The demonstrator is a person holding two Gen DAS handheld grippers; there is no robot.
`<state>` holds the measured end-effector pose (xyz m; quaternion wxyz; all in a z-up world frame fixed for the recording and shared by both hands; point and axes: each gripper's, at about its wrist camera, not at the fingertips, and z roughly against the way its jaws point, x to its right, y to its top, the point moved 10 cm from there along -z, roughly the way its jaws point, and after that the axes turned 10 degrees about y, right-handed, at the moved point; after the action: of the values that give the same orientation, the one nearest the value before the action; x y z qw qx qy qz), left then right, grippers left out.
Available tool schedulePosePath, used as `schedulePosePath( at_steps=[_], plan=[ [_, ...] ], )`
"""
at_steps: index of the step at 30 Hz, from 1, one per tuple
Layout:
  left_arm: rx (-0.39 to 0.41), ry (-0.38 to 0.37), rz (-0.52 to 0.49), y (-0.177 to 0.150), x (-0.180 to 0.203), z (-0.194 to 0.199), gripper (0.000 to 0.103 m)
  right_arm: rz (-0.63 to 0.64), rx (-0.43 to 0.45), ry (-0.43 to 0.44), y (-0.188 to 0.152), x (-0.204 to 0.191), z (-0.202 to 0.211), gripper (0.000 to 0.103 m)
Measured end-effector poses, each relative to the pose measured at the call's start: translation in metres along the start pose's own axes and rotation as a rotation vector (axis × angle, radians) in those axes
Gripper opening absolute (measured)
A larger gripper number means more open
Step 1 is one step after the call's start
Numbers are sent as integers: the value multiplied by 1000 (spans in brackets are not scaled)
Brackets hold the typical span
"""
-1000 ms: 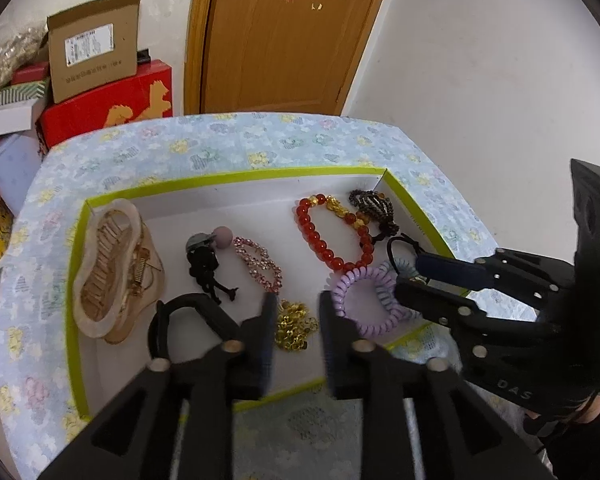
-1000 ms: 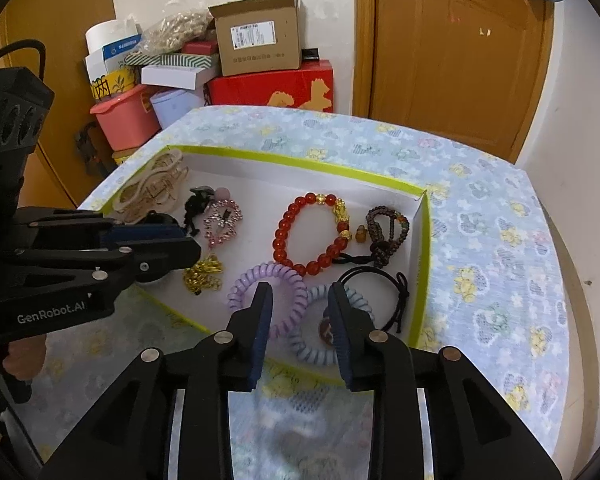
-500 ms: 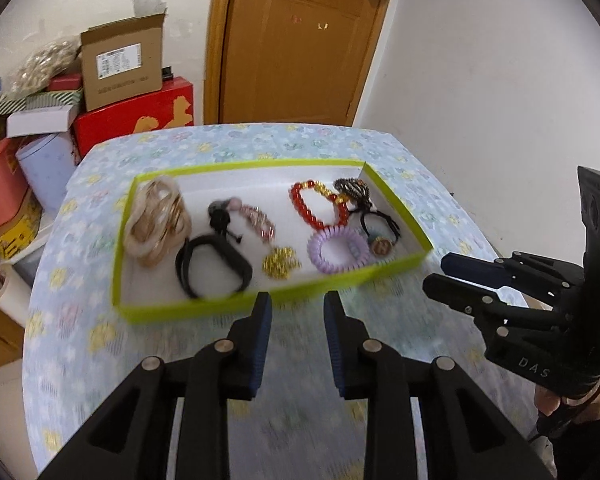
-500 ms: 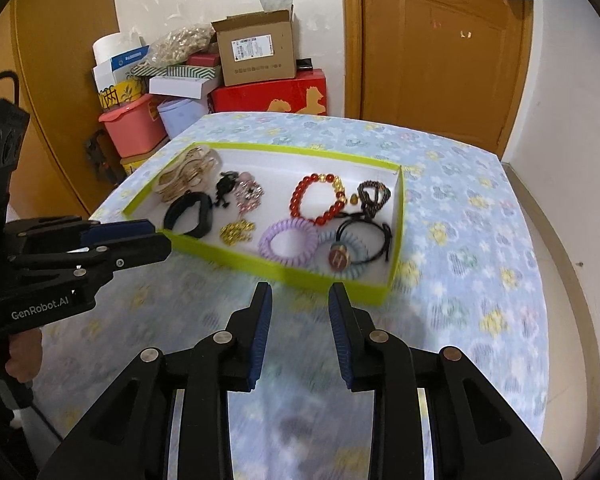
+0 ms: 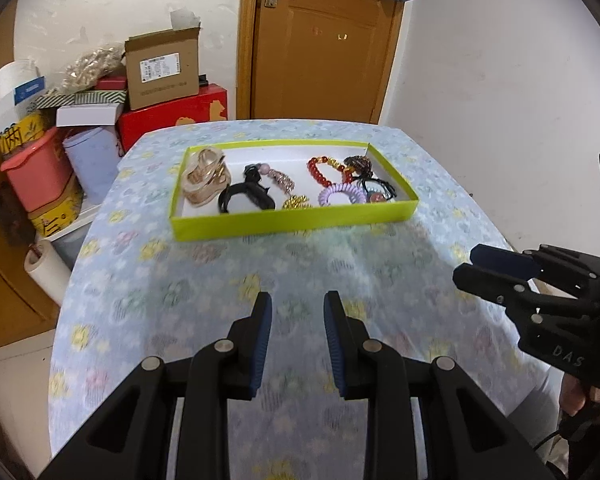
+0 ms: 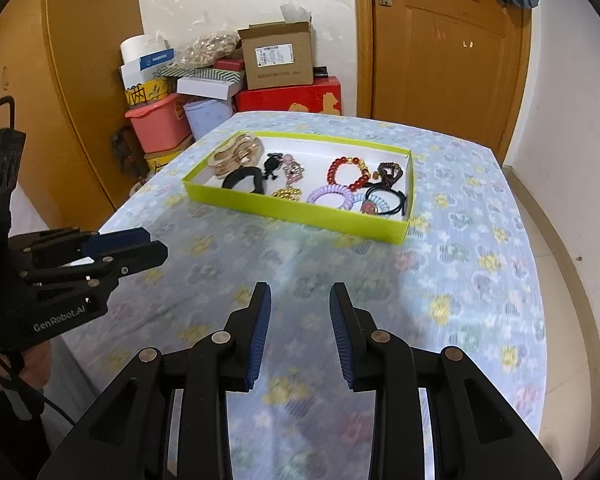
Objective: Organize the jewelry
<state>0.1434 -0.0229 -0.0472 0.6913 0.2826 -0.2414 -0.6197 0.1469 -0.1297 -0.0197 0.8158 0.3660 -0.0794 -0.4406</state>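
A shallow lime-green tray (image 5: 292,224) (image 6: 300,210) sits mid-table and holds several pieces: a beige hair claw (image 5: 204,178), a black hair tie (image 5: 246,198), a gold piece (image 5: 296,202), a red bead bracelet (image 5: 324,170) (image 6: 346,172), a purple coil tie (image 5: 342,196) (image 6: 328,196), dark bands at the right end. My left gripper (image 5: 297,308) is open and empty, well back from the tray over the cloth. My right gripper (image 6: 299,300) is open and empty, also well back. Each shows in the other's view: the right gripper (image 5: 496,264), the left gripper (image 6: 128,244).
The table wears a pale blue flowered cloth (image 5: 220,280). Stacked boxes, a pink bin (image 5: 36,172) and a cardboard box (image 5: 162,68) stand behind the table's left. A wooden door (image 5: 324,48) is at the back, a white wall on the right.
Both grippers have pulled back from right above the tray to the near part of the table. The tray now looks small and far. Both jaws stay open and empty.
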Motion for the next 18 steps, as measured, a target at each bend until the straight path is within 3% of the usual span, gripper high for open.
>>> schedulePosePath(
  at_steps=[18],
  plan=[
    [-12,28,33,-23,-4,10,28,-4,-12,-11,-19,-8,10,33]
  ],
)
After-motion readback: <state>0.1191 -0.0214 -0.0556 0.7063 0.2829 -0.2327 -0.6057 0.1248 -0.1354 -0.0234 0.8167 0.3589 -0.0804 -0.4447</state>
